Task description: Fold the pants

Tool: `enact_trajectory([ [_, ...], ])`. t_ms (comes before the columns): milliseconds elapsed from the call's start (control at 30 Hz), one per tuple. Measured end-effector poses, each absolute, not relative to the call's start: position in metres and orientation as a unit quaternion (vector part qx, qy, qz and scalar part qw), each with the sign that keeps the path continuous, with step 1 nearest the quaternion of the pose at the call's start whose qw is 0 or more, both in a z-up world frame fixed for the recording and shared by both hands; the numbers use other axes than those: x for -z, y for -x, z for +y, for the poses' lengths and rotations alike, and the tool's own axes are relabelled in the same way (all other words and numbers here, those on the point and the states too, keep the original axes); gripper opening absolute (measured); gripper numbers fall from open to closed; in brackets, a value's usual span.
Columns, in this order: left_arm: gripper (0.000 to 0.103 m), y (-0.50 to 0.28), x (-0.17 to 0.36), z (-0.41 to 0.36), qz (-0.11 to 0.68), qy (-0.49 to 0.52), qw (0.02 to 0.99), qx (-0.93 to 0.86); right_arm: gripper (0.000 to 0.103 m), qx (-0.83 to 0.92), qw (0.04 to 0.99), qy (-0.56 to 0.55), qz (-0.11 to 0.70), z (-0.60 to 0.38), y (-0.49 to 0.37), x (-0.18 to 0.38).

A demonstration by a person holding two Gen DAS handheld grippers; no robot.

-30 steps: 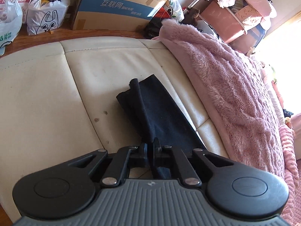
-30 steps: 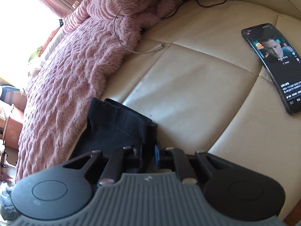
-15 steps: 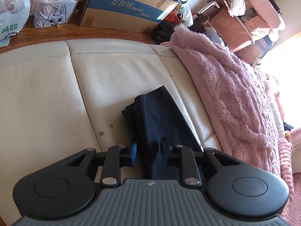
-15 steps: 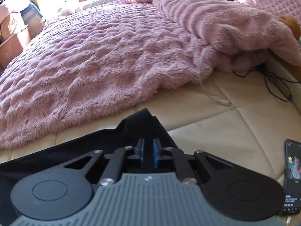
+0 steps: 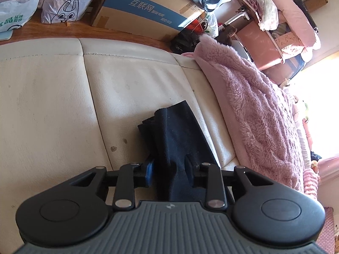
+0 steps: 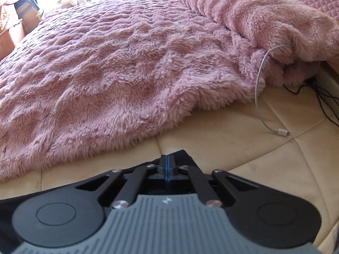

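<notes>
Black pants (image 5: 178, 131) — folded strip on cream leather cushion (image 5: 48, 110), beside pink fleece blanket (image 6: 118, 67). Left gripper (image 5: 169, 167): jaws apart, fabric between. Right gripper (image 6: 167, 165): jaws together over the pants' corner — grip uncertain.

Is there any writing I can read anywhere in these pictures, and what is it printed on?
"Royalstar": cardboard box, top edge.
"互联网": the box's blue band; the smaller characters beside it are too small to read.
"ANG": end of a cut-off word, red print at the top left.
Green characters on the white plastic bag: blurred.
Right wrist view: none.
</notes>
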State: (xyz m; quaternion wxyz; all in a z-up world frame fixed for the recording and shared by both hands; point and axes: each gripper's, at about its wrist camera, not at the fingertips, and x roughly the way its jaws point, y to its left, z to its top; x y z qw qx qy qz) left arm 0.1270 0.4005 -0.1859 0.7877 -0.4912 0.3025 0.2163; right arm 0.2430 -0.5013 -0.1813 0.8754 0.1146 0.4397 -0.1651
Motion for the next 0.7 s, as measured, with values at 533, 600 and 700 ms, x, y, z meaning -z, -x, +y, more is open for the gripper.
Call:
enact_trajectory([
  [533,0.003,-0.160,0.042,0.238,0.246,0.194,0.946,-0.087,0.001,0.019,0.864,-0.142,0.483,-0.389,-0.154,0.174],
  [600,0.003,-0.166,0.029,0.191,0.240,0.143,0.958,-0.055,0.001,0.003,0.861,-0.146,0.487,-0.377,-0.147,0.174],
  [700,0.003,-0.172,0.020,0.119,0.234,0.055,0.971,-0.006,0.001,-0.022,0.857,-0.157,0.490,-0.363,-0.141,0.173],
])
